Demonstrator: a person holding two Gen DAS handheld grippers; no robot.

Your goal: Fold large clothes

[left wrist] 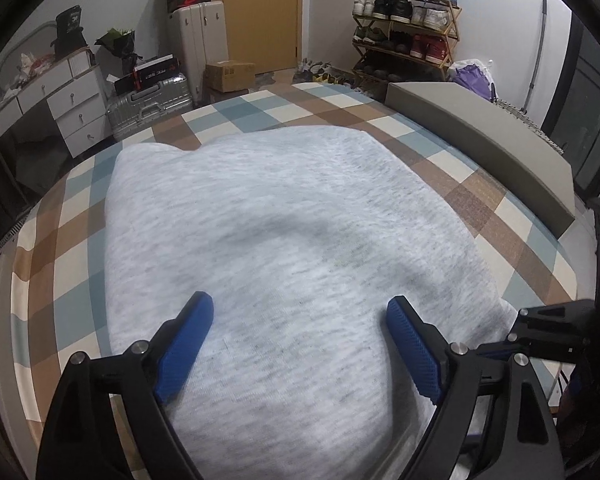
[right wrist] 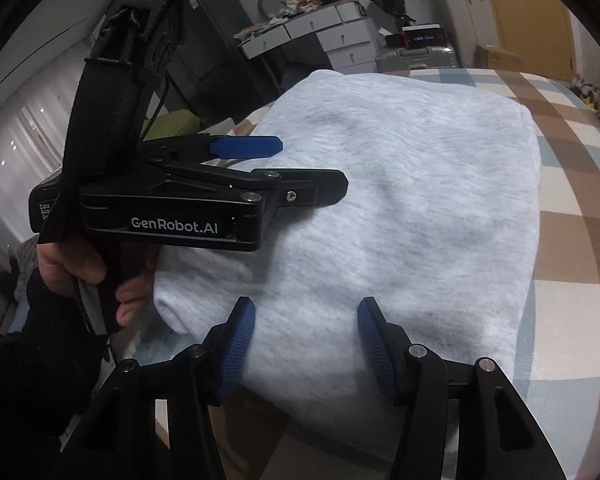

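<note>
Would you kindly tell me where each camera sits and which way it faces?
Left wrist: on the left tongs, angled down over the folded light-grey sweatshirt toward the wooden shoe rack; own blue fingers show.
Right wrist: on the right tongs, facing across the sweatshirt toward the white drawer desk; the left tongs and hand show.
Shared: sweatshirt, checked bedsheet.

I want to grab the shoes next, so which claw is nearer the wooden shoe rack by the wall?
Right. The right claw hangs over the grey garment's shoe-rack side; the left claw is on its far side.
</note>
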